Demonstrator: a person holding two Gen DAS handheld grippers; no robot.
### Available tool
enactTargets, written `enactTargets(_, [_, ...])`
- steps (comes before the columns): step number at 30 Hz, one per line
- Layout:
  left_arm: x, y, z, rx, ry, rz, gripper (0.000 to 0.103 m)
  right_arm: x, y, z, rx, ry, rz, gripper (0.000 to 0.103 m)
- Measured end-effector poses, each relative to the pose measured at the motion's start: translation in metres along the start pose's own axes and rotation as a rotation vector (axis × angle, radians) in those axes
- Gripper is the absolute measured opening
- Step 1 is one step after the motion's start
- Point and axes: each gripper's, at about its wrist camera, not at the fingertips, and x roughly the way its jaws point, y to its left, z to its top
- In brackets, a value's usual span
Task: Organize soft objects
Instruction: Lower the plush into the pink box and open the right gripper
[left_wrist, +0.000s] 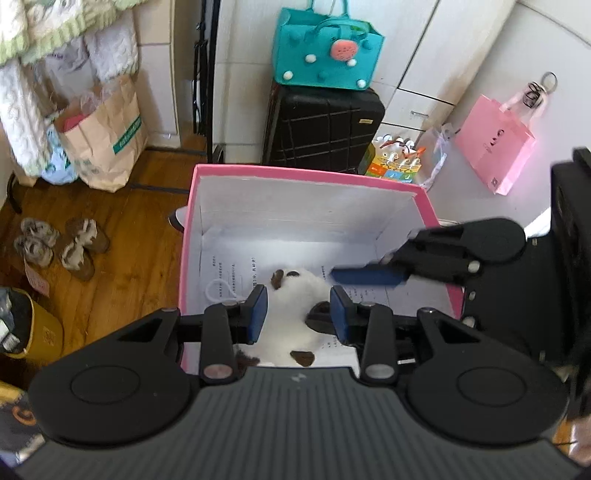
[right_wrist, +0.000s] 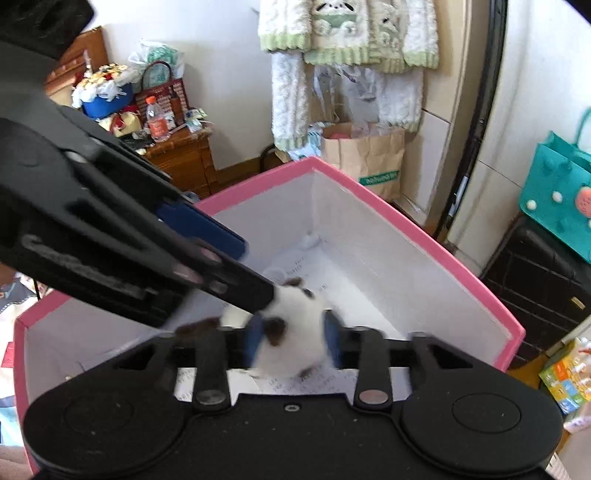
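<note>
Both claws reach down into 1 pink box (left_wrist: 424, 206), and each is narrowed around the same white plush toy (left_wrist: 291, 314) that lies on the printed paper sheet (left_wrist: 229, 273) lining the box floor. From its own camera, the left claw (left_wrist: 299, 312) has its 2 blue pads on either flank of the toy's body, touching or very nearly so; whether they truly press is hard to tell. From the other camera, the right claw (right_wrist: 293, 341) has its pads against the fluffy sides, the fur bulging between them, so it appears to grip.

By its look, the toy is light, soft and squashy, with brown patches on white pile; it should give under the pads rather than slip, and nothing about it seems fragile. The plump middle of the body is the best place to take hold, since ears or limbs would likely flop and stretch.

Counted: 1 plush toy, 1 box, 1 paper sheet, 2 claws. A thin white loop (left_wrist: 219, 290) also lies on the paper near the left pad.
</note>
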Motion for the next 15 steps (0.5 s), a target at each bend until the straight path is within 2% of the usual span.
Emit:
enactTargets(5, [-0.009,-0.002,-0.004,0.023,-0.024,0.020,0.035,0.004,0.003,-0.002,-0.023,0.078,0.027,0.045])
enactTargets(8, [-0.014,0.001,-0.007,0.028,-0.020,-0.006,0.037,0.005,0.008,-0.007,-0.010,0.110,0.029,0.045])
enactTargets(11, [-0.018,-0.001,-0.013,0.072,-0.016,0.005,0.037,0.009,0.010,-0.009,0.017,0.137,0.036,0.045])
enactTargets(15, [-0.020,-0.005,-0.020,0.095,-0.028,0.014,0.037,0.022,0.011,-0.008,0.062,0.170,0.016,0.033])
